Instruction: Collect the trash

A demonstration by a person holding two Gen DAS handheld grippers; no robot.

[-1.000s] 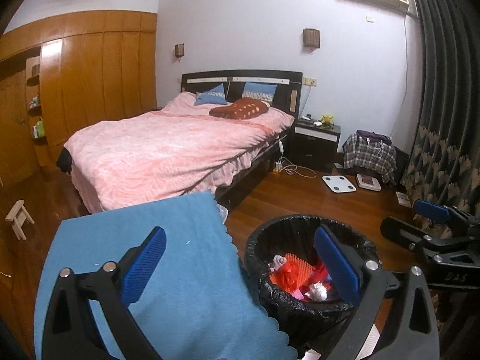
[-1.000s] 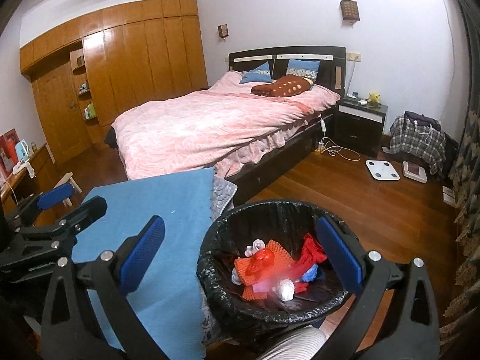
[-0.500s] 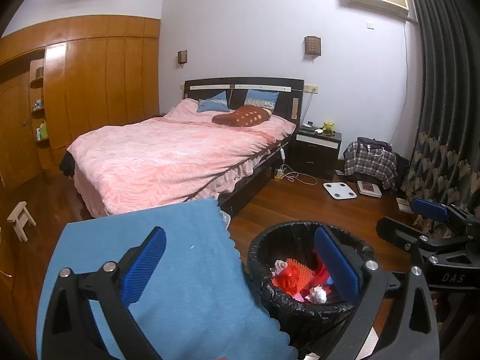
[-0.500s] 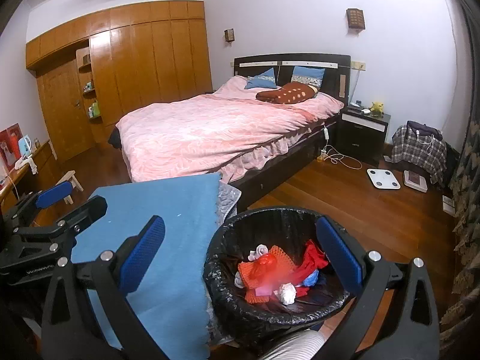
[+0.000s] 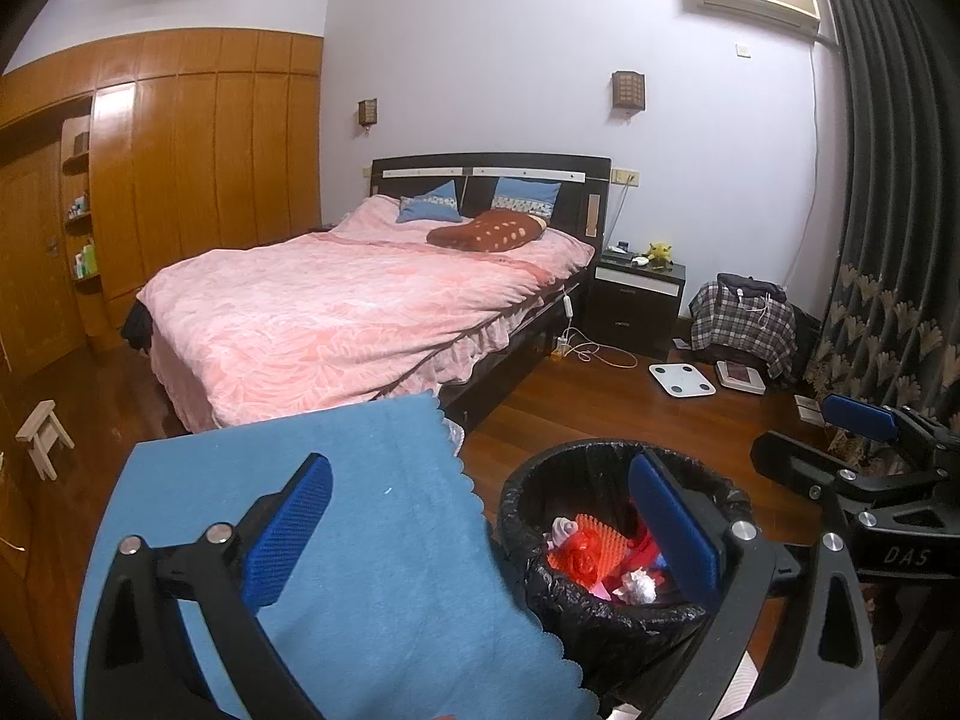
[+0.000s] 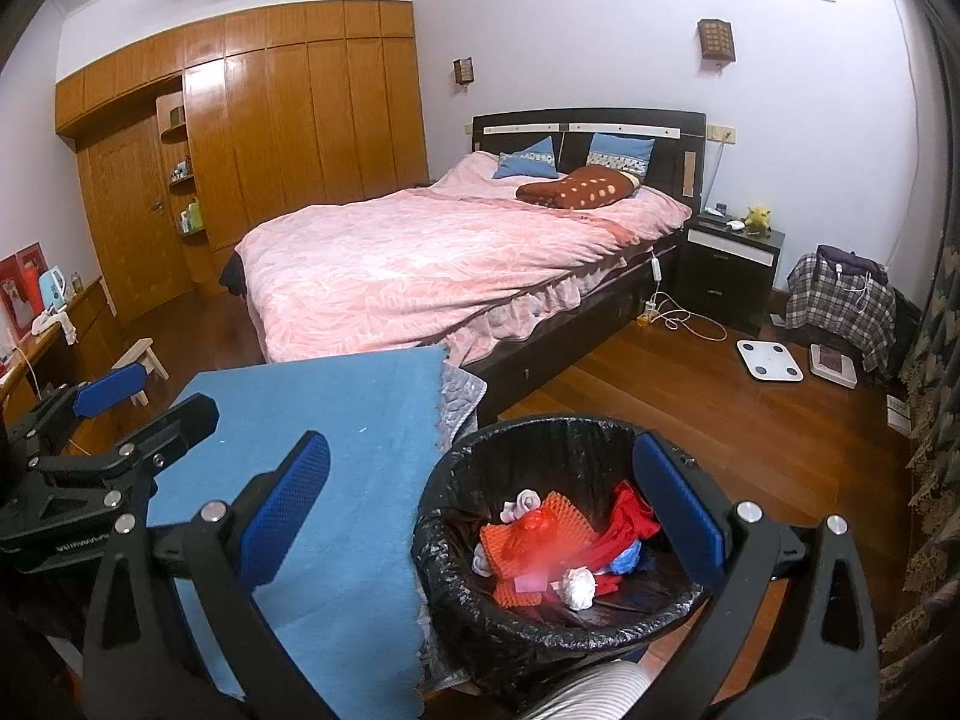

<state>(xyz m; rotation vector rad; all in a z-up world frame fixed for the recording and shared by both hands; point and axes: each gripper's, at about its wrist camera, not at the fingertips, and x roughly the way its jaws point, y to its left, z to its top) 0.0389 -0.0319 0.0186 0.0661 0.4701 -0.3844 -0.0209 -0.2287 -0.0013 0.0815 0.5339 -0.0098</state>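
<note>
While the left gripper (image 5: 480,534) hangs with its jaws spread wide and holding nothing, the left wrist view shows a blue cloth (image 5: 360,540) covering the tabletop below it. Just right of the cloth stands a black-lined trash bin (image 5: 600,618) holding red and orange scraps and a crumpled white wad (image 5: 637,585). Farther right, the right gripper (image 5: 858,438) juts in. Behind lies a pink bed (image 5: 360,312).

From the right wrist view, the right gripper (image 6: 480,516) also hangs with jaws wide apart and empty, above the trash bin (image 6: 462,588) and the blue cloth (image 6: 336,450). The crumpled white wad (image 6: 576,587) lies among red trash inside. At left, the left gripper (image 6: 126,408) shows.
</note>
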